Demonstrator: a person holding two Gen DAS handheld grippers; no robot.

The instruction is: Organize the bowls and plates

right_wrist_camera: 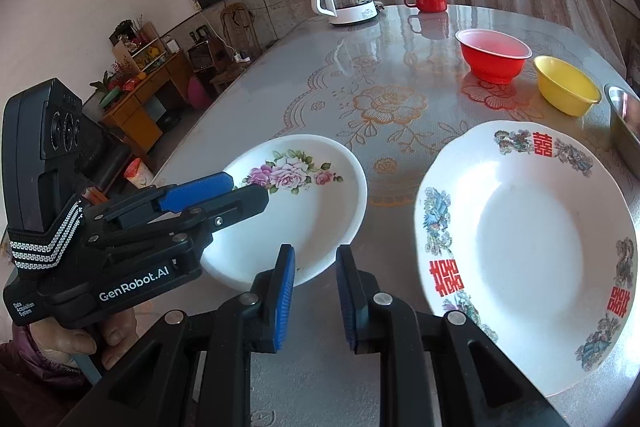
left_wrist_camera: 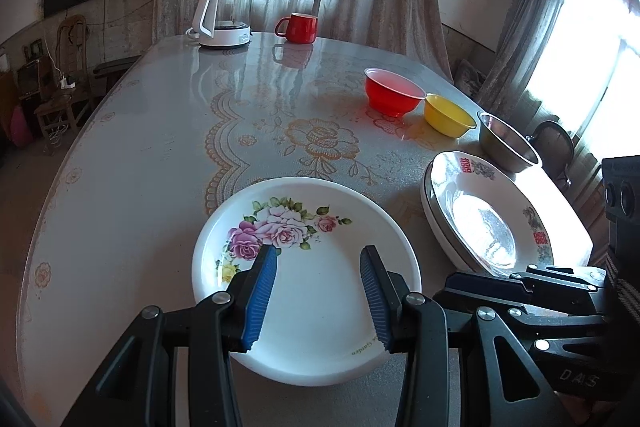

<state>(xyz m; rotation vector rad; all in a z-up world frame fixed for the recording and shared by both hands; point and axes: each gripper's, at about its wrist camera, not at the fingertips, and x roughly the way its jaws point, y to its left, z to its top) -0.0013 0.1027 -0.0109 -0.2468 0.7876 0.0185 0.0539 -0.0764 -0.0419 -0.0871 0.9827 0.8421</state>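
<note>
A white plate with pink roses [left_wrist_camera: 320,311] lies flat on the table. My left gripper [left_wrist_camera: 319,251] hovers over its near half, open, with nothing between the blue pads. To its right sits a stack of white plates with red characters [left_wrist_camera: 472,223]. In the right wrist view my right gripper [right_wrist_camera: 316,253] is open by a narrow gap and empty, over bare table between the rose plate [right_wrist_camera: 316,203] and the red-character plate [right_wrist_camera: 528,239]. The left gripper [right_wrist_camera: 248,189] reaches over the rose plate's left rim. Behind stand a red bowl [right_wrist_camera: 494,55], a yellow bowl [right_wrist_camera: 568,91] and a steel bowl [right_wrist_camera: 624,123].
A glass kettle on a white base [left_wrist_camera: 224,15] and a red mug [left_wrist_camera: 298,27] stand at the table's far edge. The table [left_wrist_camera: 160,131] has a glossy floral cover. A person's hand [right_wrist_camera: 80,339] holds the left gripper. Chairs and a cabinet stand beyond the left edge.
</note>
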